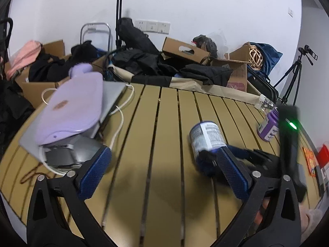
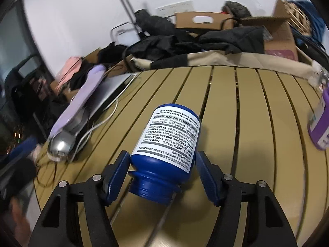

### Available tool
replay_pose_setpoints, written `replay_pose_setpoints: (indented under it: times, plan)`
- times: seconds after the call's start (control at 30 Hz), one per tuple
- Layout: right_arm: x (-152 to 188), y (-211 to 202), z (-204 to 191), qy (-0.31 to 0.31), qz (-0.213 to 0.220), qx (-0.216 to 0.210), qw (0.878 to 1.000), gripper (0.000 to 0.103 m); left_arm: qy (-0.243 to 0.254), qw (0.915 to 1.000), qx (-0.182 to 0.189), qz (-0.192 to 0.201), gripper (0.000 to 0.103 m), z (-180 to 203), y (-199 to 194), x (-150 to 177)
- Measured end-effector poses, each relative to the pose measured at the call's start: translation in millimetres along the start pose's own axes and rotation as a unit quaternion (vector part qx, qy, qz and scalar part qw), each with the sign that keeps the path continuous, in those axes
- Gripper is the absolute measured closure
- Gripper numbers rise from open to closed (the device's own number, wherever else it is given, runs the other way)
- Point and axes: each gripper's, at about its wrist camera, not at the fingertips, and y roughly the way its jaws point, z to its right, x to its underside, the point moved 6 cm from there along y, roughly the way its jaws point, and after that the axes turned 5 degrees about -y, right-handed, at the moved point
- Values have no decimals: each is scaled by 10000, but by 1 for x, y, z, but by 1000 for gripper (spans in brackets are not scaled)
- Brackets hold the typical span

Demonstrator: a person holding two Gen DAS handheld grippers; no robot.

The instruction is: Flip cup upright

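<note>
Closest in, between the pads of the right claw (image 2: 162,164): the cup (image 2: 166,142), a blue bottle with a white printed label. Looks clenched on it, one blue pad against each side of the shoulder just above the neck. Lies tilted, threaded neck toward the wrist and down, flat base pointing away and slightly up. Not upright yet. Judging from the tilt and the shadow under the neck, appears lifted off the slatted table (image 2: 246,107), so grasp done, turn itself barely begun. Left to do: swing the base down, set the cup standing with mouth up, let go. No cap on the neck; mouth faces the camera edge-on, so nothing to say about contents.

Left claw (image 1: 162,156) released, jaws wide, nothing between them, hovering over bare slats. From there, the cup (image 1: 207,138) sits just past its right finger.

Farther out, well to the right of the right claw: a purple bottle (image 2: 320,123) with a pale label, standing on the table, dark cap on in the left view; contents hidden.

To the left and ahead of both claws: a closed grey laptop (image 1: 111,96) with a lilac case (image 1: 70,111) on top and a white cable (image 1: 119,123) trailing off.

Beyond the far table edge: cardboard boxes (image 2: 277,33), one open, draped with dark clothing (image 2: 164,45); insides not visible.
</note>
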Motion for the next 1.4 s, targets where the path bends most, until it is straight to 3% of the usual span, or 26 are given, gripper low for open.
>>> replay_pose_setpoints:
  times: [0.13,0.27,0.37,0.4,0.43,0.53,0.7,0.73,0.83,0.97,1.07,1.1,1.13,1.17,1.23,1.3,1.4]
  plan:
    - [25,-24,-13,-1012,-187,-628,9927,33,22,9992,314,-247,17,22,24,-3]
    - [45,-41,-18,-1570,-257,-1043,9817,33,44,9965,516,-653,24,46,62,-1]
    - [52,-47,-18,-1705,-181,-1180,9781,33,24,9916,624,-1131,44,57,85,12]
    - [52,-47,-16,-1698,-175,-1209,9779,32,62,9903,620,-1245,56,61,89,16]
    - [52,-48,-14,-1687,-178,-1212,9780,32,135,9896,583,-1306,63,63,92,20]
    - [48,-50,-4,-1651,-95,-1127,9798,32,319,9918,412,-1170,66,64,88,23]
    - [43,-54,23,-1300,2,-918,9873,31,497,9928,73,-1085,65,54,81,29]
    - [42,-51,29,-1194,-34,-941,9884,31,598,9927,48,-1050,59,56,80,30]
    - [39,-48,42,-1065,-64,-684,9919,31,871,9912,47,-996,53,62,74,23]
    - [35,-58,54,-856,58,-765,9934,31,1055,9899,333,-890,37,77,58,9]
    - [31,-64,65,-786,114,-596,9951,31,1415,9787,868,-1205,21,97,56,15]
    - [30,-65,70,-765,99,-417,9961,31,1641,9678,1130,-1535,16,106,62,24]
    - [30,-67,74,-764,75,-276,9967,31,1931,9583,1123,-1781,13,111,71,33]
    - [30,-68,75,-776,76,-222,9967,31,2199,9548,909,-1780,15,112,78,36]
    - [29,-72,75,-803,119,-259,9964,31,2383,9457,648,-2114,40,108,98,44]
    - [29,-74,72,-859,149,-307,9957,31,2073,9472,513,-2392,43,99,114,46]
    - [29,-74,69,-922,161,-221,9954,31,2067,9521,327,-2229,43,93,116,40]
